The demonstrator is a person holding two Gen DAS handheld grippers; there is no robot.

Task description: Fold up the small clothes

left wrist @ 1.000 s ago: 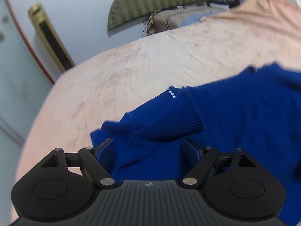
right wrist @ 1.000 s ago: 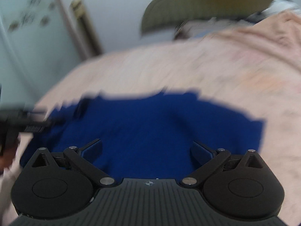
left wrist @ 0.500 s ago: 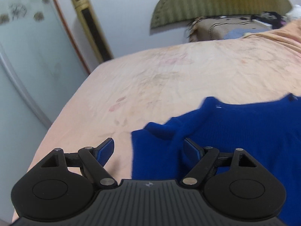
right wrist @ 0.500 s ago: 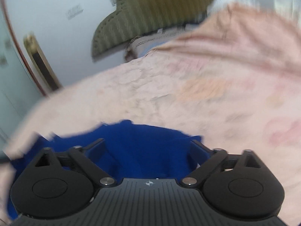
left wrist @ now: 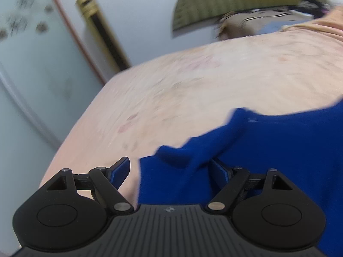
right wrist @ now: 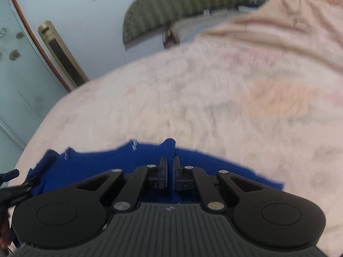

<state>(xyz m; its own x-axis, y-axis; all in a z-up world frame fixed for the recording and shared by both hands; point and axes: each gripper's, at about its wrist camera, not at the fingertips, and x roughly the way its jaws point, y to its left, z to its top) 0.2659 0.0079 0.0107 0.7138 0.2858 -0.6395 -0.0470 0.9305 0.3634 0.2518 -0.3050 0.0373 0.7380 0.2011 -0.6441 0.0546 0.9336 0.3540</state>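
1. Right gripper [right wrist: 170, 167]: jaws have just been closing and now stand nearly together, with a ridge of the blue sweater [right wrist: 150, 160] pinched between the pads. A small peak of knit pokes up past the fingertips.
2. Left gripper [left wrist: 170, 170]: jaws wide apart. A bunched blue sleeve or edge of the sweater [left wrist: 278, 150] lies between them; the right-hand pad looks close to the cloth, the other stands clear over bare sheet. Nothing gripped.
3. In the right wrist view, a bit of the other tool shows at the left edge, beside the sweater's far corner.
4. The sweater lies spread on the bed sheet [right wrist: 214, 98], pale peach and wrinkled, near the bed's close edge. It is not yet folded into any tidy shape.
5. Further off: a heaped peach blanket [right wrist: 289, 21] to the right, an olive headboard [right wrist: 193, 6] at the wall, a gold-trimmed stand [right wrist: 62, 55] and a frosted door [right wrist: 19, 64] to the left.
6. Risks, as judgement:
   - The right pinch looks shallow; a lift could let the knit slip out, or pick up one layer only.
   - If the left jaws close where they are, they may catch a bunched sleeve rather than a clean edge, leaving a skewed fold.
   - Both views are blurred, so exact contact is uncertain.
   - Dragging could ruck the sheet under the sweater.
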